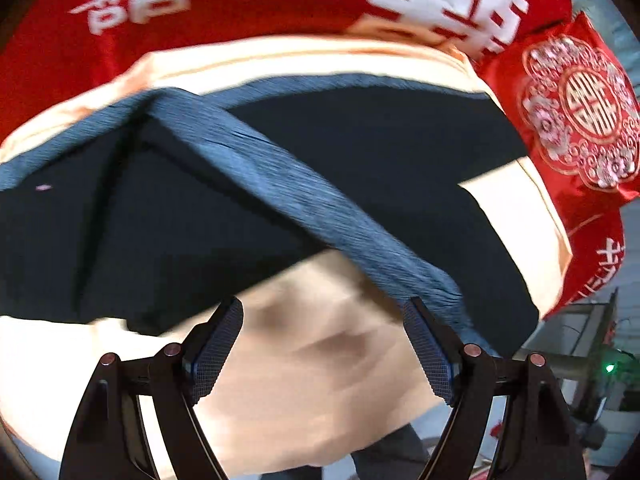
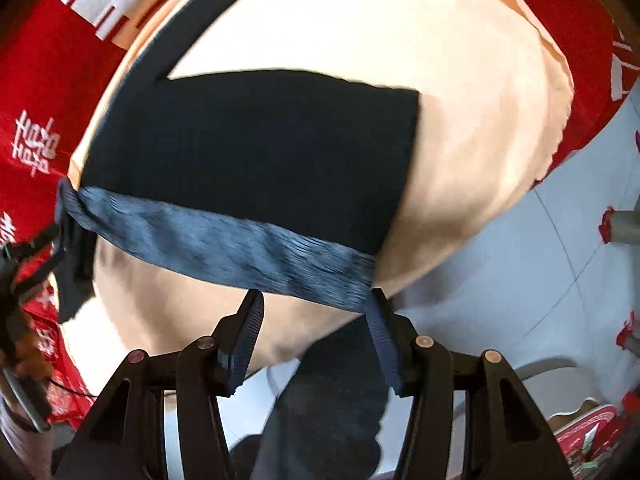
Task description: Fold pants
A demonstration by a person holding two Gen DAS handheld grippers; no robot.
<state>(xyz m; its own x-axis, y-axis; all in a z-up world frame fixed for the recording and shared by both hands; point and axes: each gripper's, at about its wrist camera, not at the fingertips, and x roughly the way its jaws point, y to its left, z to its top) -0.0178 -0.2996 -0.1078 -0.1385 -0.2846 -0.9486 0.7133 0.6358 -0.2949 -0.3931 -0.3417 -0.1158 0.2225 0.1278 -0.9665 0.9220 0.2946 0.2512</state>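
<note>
Dark pants [image 1: 360, 152] spread on cream cloth [image 1: 304, 380]; soft, limp, light. Best pinched at ribbed blue waistband [image 2: 224, 240]. Left hand-held gripper [image 1: 322, 346] and right hand-held gripper [image 2: 314, 338] both apart, empty.

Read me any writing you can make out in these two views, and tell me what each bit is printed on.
"Haha" over "Haha", white script: on the red cloth, right wrist view.
Double-happiness character, white: on that cloth, upside down in the left wrist view.
Same character inside a round emblem: on the red cushion.
Other white characters on the cloth in both views: too blurred or cut off to read.
Dark pants: no visible text.
</note>
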